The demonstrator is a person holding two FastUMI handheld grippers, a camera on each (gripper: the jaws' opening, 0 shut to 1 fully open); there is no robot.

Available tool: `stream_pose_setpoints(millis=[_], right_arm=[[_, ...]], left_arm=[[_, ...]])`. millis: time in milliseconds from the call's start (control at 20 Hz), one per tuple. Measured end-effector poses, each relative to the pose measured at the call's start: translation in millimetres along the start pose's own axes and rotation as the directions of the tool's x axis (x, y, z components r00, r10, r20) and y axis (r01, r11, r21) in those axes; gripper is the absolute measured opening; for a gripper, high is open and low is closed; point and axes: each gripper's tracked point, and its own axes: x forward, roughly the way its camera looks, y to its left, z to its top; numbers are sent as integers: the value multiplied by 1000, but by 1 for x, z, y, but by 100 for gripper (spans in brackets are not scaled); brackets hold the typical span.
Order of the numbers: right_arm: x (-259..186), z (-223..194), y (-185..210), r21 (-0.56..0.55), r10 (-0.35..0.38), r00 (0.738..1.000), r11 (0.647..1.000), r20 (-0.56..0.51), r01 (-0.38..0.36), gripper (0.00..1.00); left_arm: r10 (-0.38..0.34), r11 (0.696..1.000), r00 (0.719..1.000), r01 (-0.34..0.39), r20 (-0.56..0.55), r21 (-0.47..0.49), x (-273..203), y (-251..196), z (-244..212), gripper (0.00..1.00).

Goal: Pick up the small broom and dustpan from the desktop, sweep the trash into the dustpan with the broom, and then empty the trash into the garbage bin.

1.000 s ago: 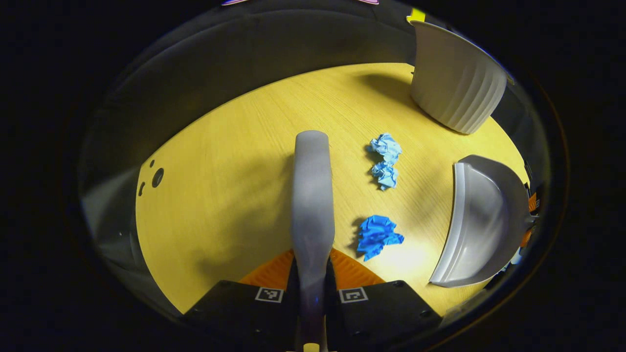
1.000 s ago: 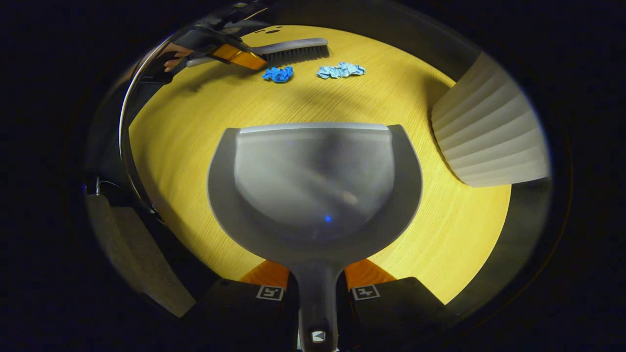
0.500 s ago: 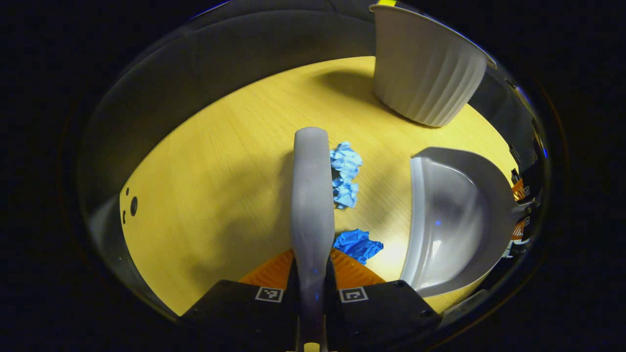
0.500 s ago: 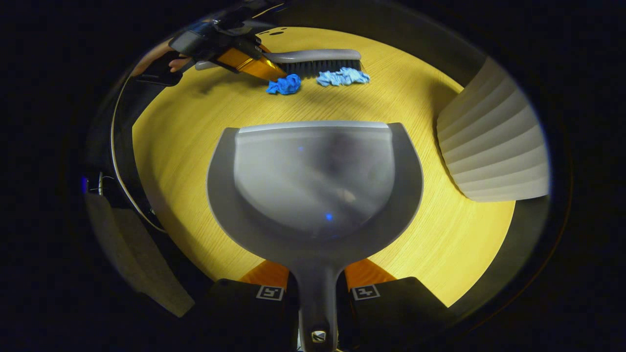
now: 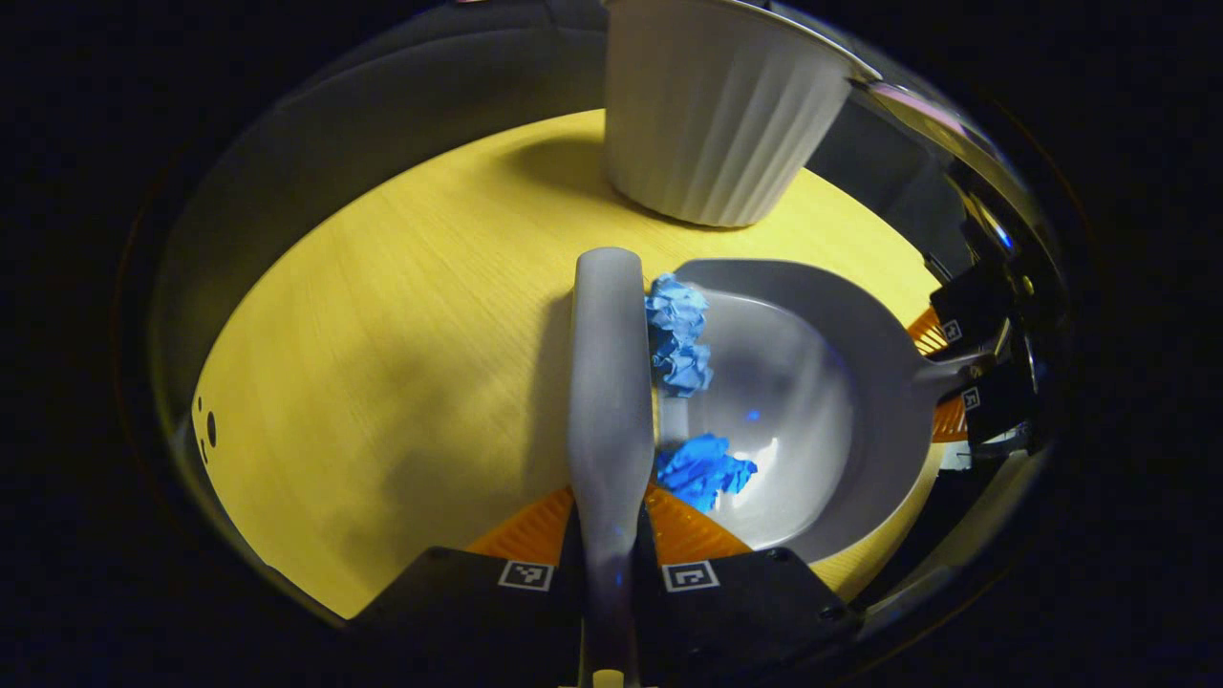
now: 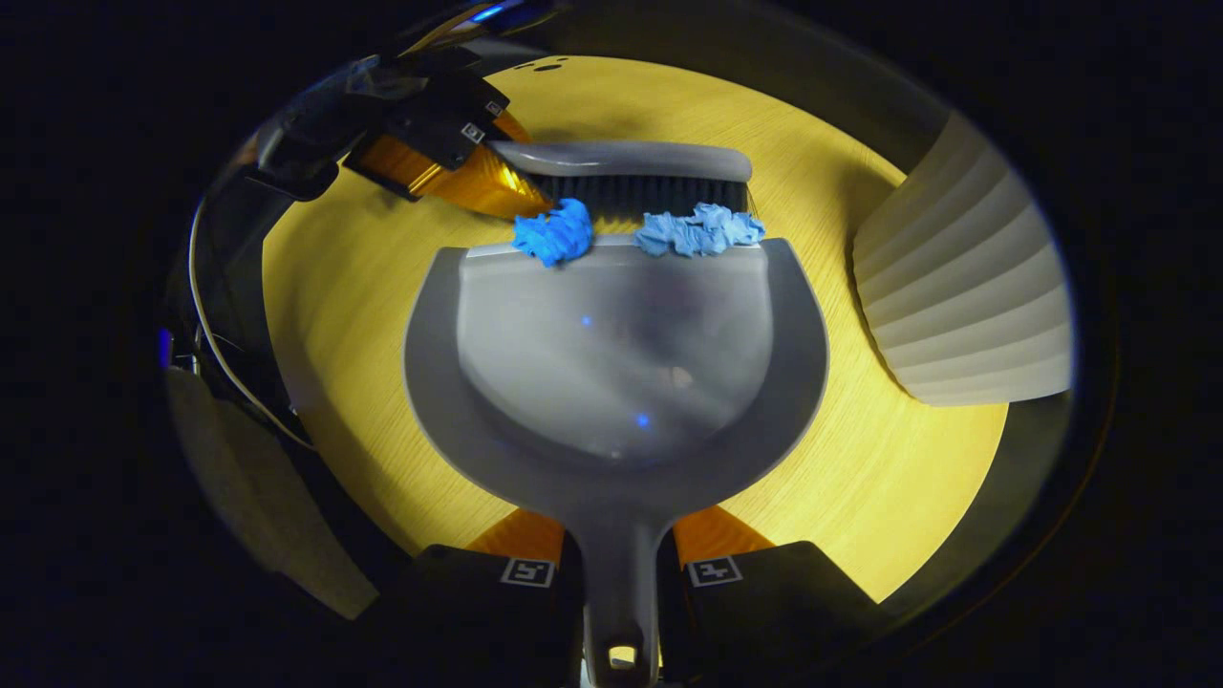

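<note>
A: Two blue paper balls, right at the front lip of the dustpan [image 6: 611,382]. Dark blue paper ball [image 6: 554,232] on the lip, toward one end. Light blue paper ball [image 6: 700,230] beside it, also on the lip.

B: And the small broom [image 6: 626,172]?

A: Just behind both balls, bristles touching them, lying flat along the dustpan's front edge. In the left gripper view, running straight up the middle as a grey back [image 5: 609,382], with the dark blue ball [image 5: 702,470] and light blue ball [image 5: 678,334] pressed between it and the dustpan [image 5: 822,411].

B: Left hand-held gripper [image 5: 608,573]?

A: Closed tight on the broom's handle, one finger each side. Seen too from the right gripper view [image 6: 439,143], at the broom's end.

B: Right hand-held gripper [image 6: 621,569]?

A: Squeezed shut on the dustpan's handle, both fingers pressing it. Also far off at the edge of the left gripper view [image 5: 970,368], holding that same handle.

B: Dustpan flat?

A: Front lip down on the yellow worktop [image 6: 860,459]. Hard to tell about the back.

B: Garbage bin [image 5: 712,105]?

A: White, ribbed, standing upright on the worktop just past the dustpan. Off to the side in the right gripper view [image 6: 965,277].
</note>
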Motion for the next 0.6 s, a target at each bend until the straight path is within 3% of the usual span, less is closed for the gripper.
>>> stream_pose_setpoints(millis=[300, 350, 600], right_arm=[[1, 6, 0, 31, -12, 999, 999, 32, 11, 35], [2, 8, -1, 42, -13, 999, 999, 42, 11, 35], [1, 3, 2, 118, -32, 994, 993, 102, 19, 35]], left_arm=[[-95, 993, 995, 95, 4, -65, -11, -23, -2, 24], [-102, 992, 995, 103, 11, -78, -12, -26, -1, 27], [-59, 992, 995, 68, 81, -105, -19, -19, 4, 27]])
